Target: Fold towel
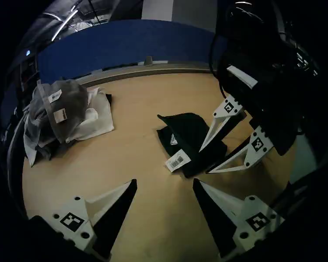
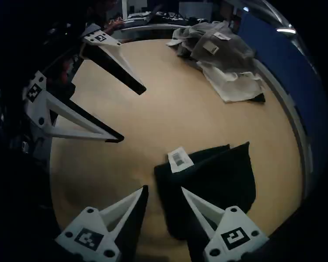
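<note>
A: Where's the task's thing?
B: Dark towel (image 1: 188, 131), lying on the wooden counter (image 1: 129, 148), already gathered into a compact, partly folded slab. A white barcode tag (image 1: 178, 160) sticks out at its near corner.
A: Jaws?
B: Left gripper (image 1: 164, 192): jaws apart, nothing between them, bare counter beneath. Right gripper (image 2: 164, 192): jaws apart too, holding nothing.
A: Which is nearer?
B: The right, plainly. In the right gripper view the towel's left edge runs between its jaws. One finger lies over the cloth, the other over bare wood just beside it. From the left gripper the towel sits ahead and a bit to the right, near but apart.
A: Long axis?
B: In the left gripper view it runs away from the jaws, far-left corner to near-right corner. My judgement: the next grab calls for the right gripper to come down on that edge, and the left to reach for the tag corner.
A: Hard to read?
B: Can't tell whether the right fingers touch the cloth or hover. The dark fabric swallows the fold lines. The towel's near edge is cut off behind the right finger. Pile of cloths (image 1: 68, 113) sits well apart, by the blue partition (image 1: 120, 43).
</note>
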`<state>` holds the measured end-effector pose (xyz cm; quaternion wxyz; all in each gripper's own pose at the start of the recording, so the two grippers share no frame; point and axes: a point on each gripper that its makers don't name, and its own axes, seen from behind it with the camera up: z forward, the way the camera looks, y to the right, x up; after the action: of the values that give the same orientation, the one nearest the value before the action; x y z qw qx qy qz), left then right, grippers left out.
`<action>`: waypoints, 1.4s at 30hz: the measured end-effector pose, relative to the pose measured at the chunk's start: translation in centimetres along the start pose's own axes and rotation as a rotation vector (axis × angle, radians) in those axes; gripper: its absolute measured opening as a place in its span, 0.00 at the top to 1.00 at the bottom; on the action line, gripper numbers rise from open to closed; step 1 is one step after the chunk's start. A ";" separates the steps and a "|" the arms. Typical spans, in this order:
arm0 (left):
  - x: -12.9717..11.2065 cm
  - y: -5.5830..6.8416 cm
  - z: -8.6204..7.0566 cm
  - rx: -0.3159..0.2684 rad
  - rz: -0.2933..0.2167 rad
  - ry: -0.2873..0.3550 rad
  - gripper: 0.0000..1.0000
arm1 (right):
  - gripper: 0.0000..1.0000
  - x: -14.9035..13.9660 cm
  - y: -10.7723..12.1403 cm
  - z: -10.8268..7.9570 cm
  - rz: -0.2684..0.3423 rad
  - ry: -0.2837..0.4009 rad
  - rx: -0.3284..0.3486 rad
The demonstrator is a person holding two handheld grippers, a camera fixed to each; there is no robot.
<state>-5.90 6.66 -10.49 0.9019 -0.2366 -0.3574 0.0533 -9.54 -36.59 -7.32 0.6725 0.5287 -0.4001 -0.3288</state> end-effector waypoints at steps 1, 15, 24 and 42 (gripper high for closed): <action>0.0 0.0 0.0 0.000 -0.001 0.000 0.05 | 0.45 0.0 -0.1 -0.1 -0.001 0.002 0.001; 0.2 0.1 -0.1 0.001 0.001 0.005 0.05 | 0.40 0.0 -1.2 -0.7 -0.005 0.020 0.036; 0.2 0.2 -0.2 0.005 0.003 0.005 0.05 | 0.09 0.3 -1.0 -1.4 0.012 0.057 0.022; 0.9 0.5 0.3 0.000 0.006 0.009 0.05 | 0.00 -1.3 3.1 -4.4 0.142 0.138 -0.106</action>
<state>-5.42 7.47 -10.03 0.9034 -0.2380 -0.3524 0.0551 -6.22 -32.84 -5.08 0.7469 0.4843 -0.3713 -0.2640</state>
